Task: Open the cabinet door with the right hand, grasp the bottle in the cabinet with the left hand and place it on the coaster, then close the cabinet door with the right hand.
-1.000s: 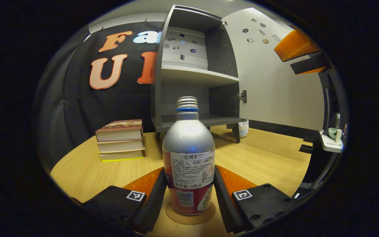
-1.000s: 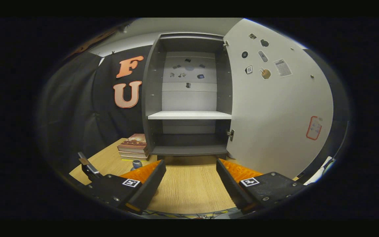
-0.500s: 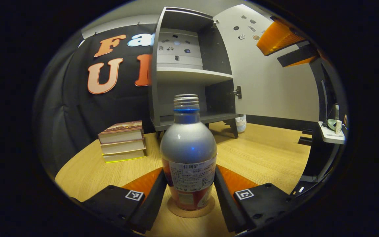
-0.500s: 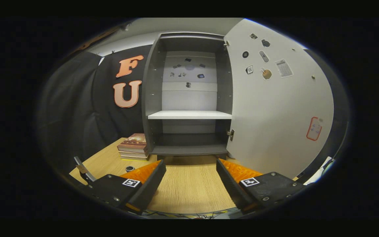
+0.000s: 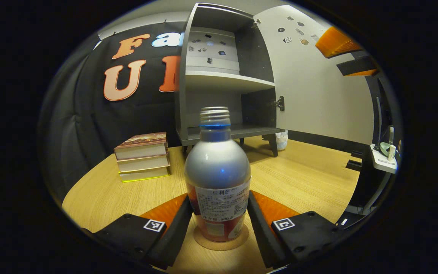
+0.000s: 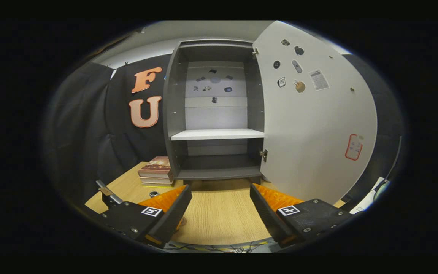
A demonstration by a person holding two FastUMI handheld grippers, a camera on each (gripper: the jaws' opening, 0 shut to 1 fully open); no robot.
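Standing bottle [image 5: 218,179] on coaster [image 5: 221,242]

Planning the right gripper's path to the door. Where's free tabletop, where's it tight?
Free: the table strip running from the right gripper to the cabinet, and both its shelves. Tight: the open cabinet door to the right; the books left of the cabinet; the left gripper around the bottle on the coaster.
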